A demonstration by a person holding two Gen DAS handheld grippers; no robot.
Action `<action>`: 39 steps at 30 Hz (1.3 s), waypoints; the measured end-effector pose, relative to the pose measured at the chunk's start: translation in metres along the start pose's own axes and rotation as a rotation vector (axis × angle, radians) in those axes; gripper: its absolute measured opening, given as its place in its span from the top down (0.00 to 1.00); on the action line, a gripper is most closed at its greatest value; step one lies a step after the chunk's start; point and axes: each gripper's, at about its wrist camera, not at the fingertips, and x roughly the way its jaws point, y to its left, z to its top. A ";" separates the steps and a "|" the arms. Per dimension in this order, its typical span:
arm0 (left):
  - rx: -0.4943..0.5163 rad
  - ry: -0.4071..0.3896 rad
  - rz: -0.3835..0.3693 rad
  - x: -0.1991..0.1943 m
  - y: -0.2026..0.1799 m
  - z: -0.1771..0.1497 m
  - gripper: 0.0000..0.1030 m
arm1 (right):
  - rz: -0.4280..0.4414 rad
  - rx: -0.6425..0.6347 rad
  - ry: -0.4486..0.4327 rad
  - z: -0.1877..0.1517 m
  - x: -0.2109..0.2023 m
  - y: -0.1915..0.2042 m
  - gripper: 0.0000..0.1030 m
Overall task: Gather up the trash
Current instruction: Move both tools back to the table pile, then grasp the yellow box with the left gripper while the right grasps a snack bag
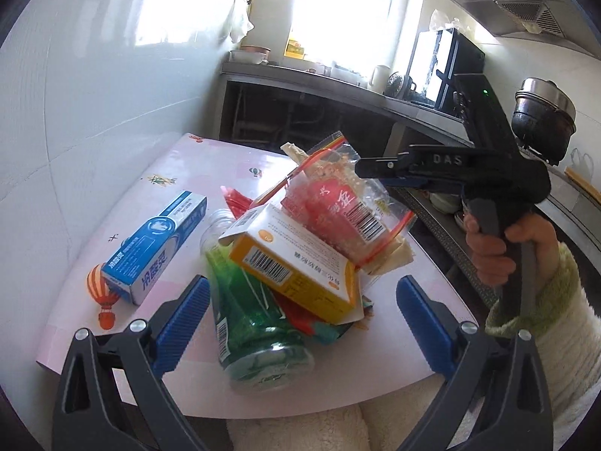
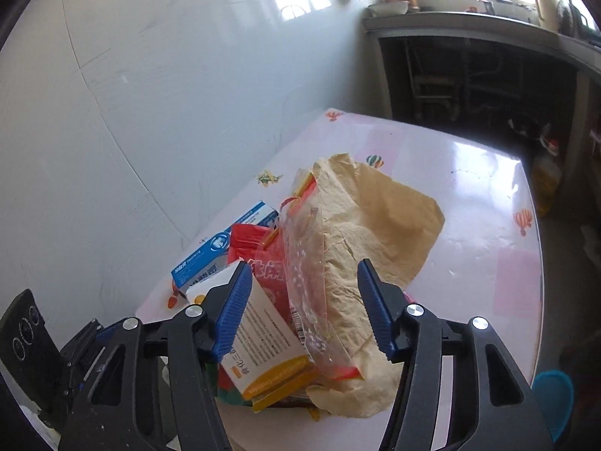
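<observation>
A heap of trash lies on the pink table (image 1: 240, 165): a green plastic bottle (image 1: 255, 323) on its side, an orange-and-white box (image 1: 296, 263) on it, a clear zip bag (image 1: 338, 203) with red packaging inside, and beige crumpled paper (image 2: 379, 221). A blue toothpaste box (image 1: 157, 240) lies apart to the left. My left gripper (image 1: 300, 323) is open, its jaws on either side of the bottle and box. My right gripper (image 2: 304, 308) is open above the heap, straddling the zip bag (image 2: 308, 263) and the orange-and-white box (image 2: 263, 342). It also shows in the left wrist view (image 1: 375, 174).
A tiled wall (image 1: 94, 94) runs along the table's left side. A dark kitchen counter (image 1: 338, 86) with pots and an appliance stands behind. A blue round object (image 2: 552, 398) sits below the table's right edge.
</observation>
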 end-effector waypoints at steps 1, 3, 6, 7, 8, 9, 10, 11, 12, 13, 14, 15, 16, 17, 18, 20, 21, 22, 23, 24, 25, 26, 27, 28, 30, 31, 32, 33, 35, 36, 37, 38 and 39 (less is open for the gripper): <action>0.003 0.003 0.007 -0.002 0.002 -0.004 0.06 | -0.010 -0.005 0.010 0.001 0.003 0.001 0.54; 0.006 0.008 0.016 -0.005 0.008 -0.010 0.06 | -0.020 -0.012 0.028 0.002 0.007 0.003 0.69; -0.011 0.011 0.016 -0.006 0.015 -0.015 0.06 | -0.023 -0.012 0.041 -0.001 0.008 0.002 0.86; -0.019 0.010 0.013 -0.006 0.017 -0.015 0.06 | -0.024 -0.008 0.040 -0.002 0.006 0.001 0.86; -0.027 0.009 0.009 -0.007 0.019 -0.016 0.06 | -0.021 -0.002 0.037 -0.002 0.005 0.001 0.88; -0.033 0.006 0.004 -0.007 0.020 -0.015 0.06 | -0.016 0.004 0.034 -0.003 0.004 0.001 0.89; -0.041 0.003 -0.004 -0.007 0.021 -0.014 0.06 | -0.011 0.009 0.032 -0.003 0.002 0.001 0.90; -0.051 0.001 -0.015 -0.005 0.023 -0.013 0.06 | -0.007 0.012 0.030 -0.003 0.004 0.002 0.90; -0.066 0.001 -0.028 -0.003 0.025 -0.011 0.06 | -0.005 0.013 0.027 -0.002 0.004 0.003 0.91; -0.088 0.003 -0.045 0.001 0.027 -0.008 0.06 | -0.005 0.013 0.025 -0.003 0.003 0.003 0.91; -0.113 0.003 -0.064 0.005 0.029 -0.004 0.06 | -0.005 0.015 0.025 -0.003 0.003 0.003 0.91; -0.144 0.008 -0.079 0.011 0.033 0.000 0.07 | -0.006 0.017 0.023 -0.003 0.003 0.003 0.91; -0.176 0.016 -0.090 0.017 0.037 0.003 0.10 | -0.005 0.018 0.024 -0.004 0.003 0.002 0.91; -0.210 0.022 -0.107 0.024 0.040 0.007 0.12 | -0.002 0.024 0.025 -0.004 0.003 0.002 0.91; -0.239 0.028 -0.120 0.030 0.044 0.011 0.13 | 0.001 0.029 0.025 -0.005 0.002 0.002 0.91; -0.283 0.056 -0.124 0.046 0.050 0.020 0.19 | 0.004 0.034 0.026 -0.006 0.001 0.002 0.91; -0.294 0.065 -0.123 0.053 0.051 0.023 0.21 | 0.006 0.036 0.026 -0.007 0.001 0.003 0.92; -0.300 0.075 -0.122 0.059 0.052 0.026 0.24 | 0.009 0.036 0.026 -0.008 0.001 0.003 0.92; -0.304 0.090 -0.122 0.066 0.052 0.029 0.26 | 0.011 0.037 0.026 -0.007 0.001 0.003 0.92; -0.305 0.105 -0.120 0.071 0.051 0.031 0.26 | 0.014 0.038 0.026 -0.008 0.001 0.003 0.92; -0.307 0.117 -0.118 0.076 0.052 0.032 0.28 | 0.017 0.038 0.025 -0.008 0.000 0.004 0.92; -0.311 0.129 -0.117 0.081 0.052 0.033 0.30 | 0.019 0.039 0.025 -0.008 0.001 0.003 0.92; -0.316 0.141 -0.118 0.085 0.052 0.033 0.31 | 0.021 0.040 0.024 -0.008 0.001 0.004 0.92; -0.324 0.152 -0.120 0.089 0.052 0.033 0.33 | 0.024 0.041 0.023 -0.009 0.001 0.003 0.92; -0.339 0.159 -0.129 0.092 0.052 0.033 0.36 | 0.030 0.044 0.021 -0.009 0.002 0.003 0.93; -0.345 0.157 -0.134 0.093 0.052 0.033 0.36 | 0.033 0.046 0.021 -0.010 0.002 0.003 0.93; -0.349 0.152 -0.141 0.093 0.051 0.033 0.38 | 0.036 0.046 0.020 -0.010 0.002 0.003 0.93; -0.354 0.146 -0.149 0.093 0.051 0.034 0.38 | 0.039 0.047 0.019 -0.010 0.002 0.003 0.93; -0.369 0.140 -0.165 0.092 0.050 0.033 0.40 | 0.044 0.050 0.018 -0.010 0.002 0.002 0.93; -0.378 0.142 -0.166 0.093 0.049 0.033 0.40 | 0.046 0.051 0.018 -0.010 0.003 0.002 0.93; -0.388 0.145 -0.162 0.094 0.049 0.033 0.41 | 0.048 0.051 0.017 -0.011 0.002 0.002 0.93; -0.401 0.153 -0.153 0.096 0.049 0.034 0.44 | 0.050 0.052 0.016 -0.011 0.002 0.002 0.94; -0.414 0.165 -0.142 0.099 0.049 0.034 0.45 | 0.052 0.052 0.015 -0.011 0.002 0.002 0.94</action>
